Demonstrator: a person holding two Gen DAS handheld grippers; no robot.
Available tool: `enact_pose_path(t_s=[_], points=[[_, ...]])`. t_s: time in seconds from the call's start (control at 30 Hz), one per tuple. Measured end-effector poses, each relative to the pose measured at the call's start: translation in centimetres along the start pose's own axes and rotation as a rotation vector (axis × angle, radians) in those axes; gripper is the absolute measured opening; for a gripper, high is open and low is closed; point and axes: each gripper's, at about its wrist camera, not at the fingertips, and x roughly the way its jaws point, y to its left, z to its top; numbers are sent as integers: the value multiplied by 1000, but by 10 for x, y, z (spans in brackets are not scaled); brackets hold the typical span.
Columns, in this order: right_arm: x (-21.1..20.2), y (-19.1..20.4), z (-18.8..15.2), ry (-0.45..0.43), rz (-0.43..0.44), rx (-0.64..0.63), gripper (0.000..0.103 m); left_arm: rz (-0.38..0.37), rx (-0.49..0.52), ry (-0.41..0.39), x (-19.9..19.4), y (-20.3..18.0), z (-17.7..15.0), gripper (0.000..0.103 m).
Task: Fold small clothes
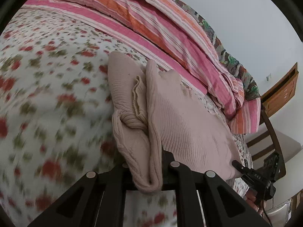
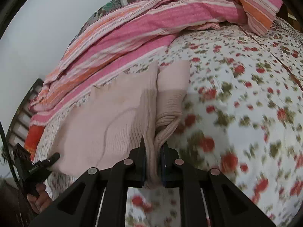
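A pale pink knit garment lies partly folded on the floral bedsheet. My left gripper is shut on a bunched edge of it, held a little above the sheet. My right gripper is shut on another folded edge of the same garment. The right gripper also shows at the far corner in the left wrist view, and the left gripper shows in the right wrist view, both pinching the garment's near edge.
A pink and orange striped quilt is heaped along the far side of the bed, over a patterned blanket. A wooden chair and wooden furniture stand beyond the bed's end. The floral sheet spreads wide on the other side.
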Motion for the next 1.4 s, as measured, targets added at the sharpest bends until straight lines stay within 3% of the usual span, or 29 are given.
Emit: enact_pose_path(t_s=[0.1, 0.17, 0.2, 0.3, 0.43, 0.63, 0.8, 0.97, 1.0, 1.03, 1.07, 1.17, 1.4], points=[[-9, 2, -14, 5, -17, -35, 13, 30, 32, 17, -8, -3, -12, 16], [-11, 2, -17, 13, -48, -63, 29, 61, 64, 34, -7, -5, -13, 23], [-12, 1, -16, 17, -59, -78, 33, 83, 85, 33, -8, -7, -11, 28], [-20, 1, -11, -22, -119, -134, 35, 153, 138, -15, -16, -11, -2, 34], [-25, 12, 6, -84, -163, -204, 35, 190, 176, -69, -15, -21, 21, 34], [-9, 34, 45, -134, -156, -274, 35, 190, 217, -151, -4, -39, 69, 35], [37, 49, 74, -104, -189, -287, 35, 187, 265, -82, 41, -57, 90, 35], [82, 37, 91, -19, -250, -222, 35, 279, 283, -11, 87, -58, 101, 35], [89, 35, 92, -3, -258, -223, 33, 289, 278, 2, 93, -54, 101, 25], [95, 33, 92, 13, -258, -227, 23, 288, 267, -5, 96, -47, 100, 10], [99, 33, 91, 26, -245, -229, 9, 283, 244, -23, 95, -40, 99, 8], [97, 33, 91, -8, -201, -245, 6, 205, 160, -88, 80, -21, 98, 7], [107, 28, 91, 29, -233, -227, 6, 278, 204, -51, 92, -28, 96, 10]])
